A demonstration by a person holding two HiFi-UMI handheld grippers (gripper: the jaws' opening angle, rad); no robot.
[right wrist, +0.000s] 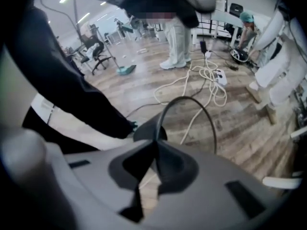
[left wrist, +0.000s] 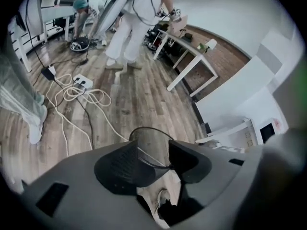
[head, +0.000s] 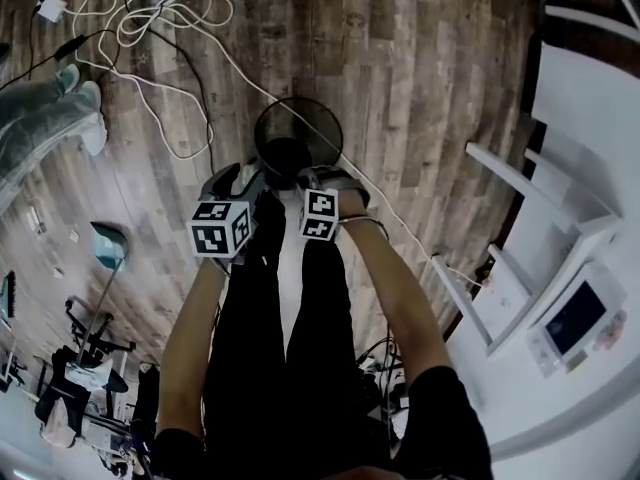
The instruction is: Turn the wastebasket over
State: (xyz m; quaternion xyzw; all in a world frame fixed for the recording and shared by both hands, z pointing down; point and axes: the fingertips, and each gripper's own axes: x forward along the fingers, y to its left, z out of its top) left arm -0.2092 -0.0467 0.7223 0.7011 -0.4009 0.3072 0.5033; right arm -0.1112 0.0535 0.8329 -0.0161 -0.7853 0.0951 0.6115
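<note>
**A:** How far along is it?

**B:** Early, I'd judge. The black mesh wastebasket [head: 300, 118] stands on the wooden floor [head: 430, 88] just ahead of the person's legs. In the head view its mouth faces up at the camera, with the round rim and dark inside showing. So it isn't turned over yet.

**A:** Is anything holding it?

**B:** The right gripper [head: 330, 180] is. In the right gripper view its jaws are pressed together on the wire rim [right wrist: 192, 99], which arches up and away from the pinch.

**A:** And the left?

**B:** The left gripper [head: 240, 183] sits at the near rim too, but its jaws are spread. In the left gripper view the rim [left wrist: 151, 131] runs through the gap between them, and the pads don't seem to press on it.

**A:** What's left, then?

**B:** Probably closing the left jaws on the rim, then the whole tip, so the mouth ends face down on the floor. The white cables [head: 150, 28] lie well clear beyond it.
</note>
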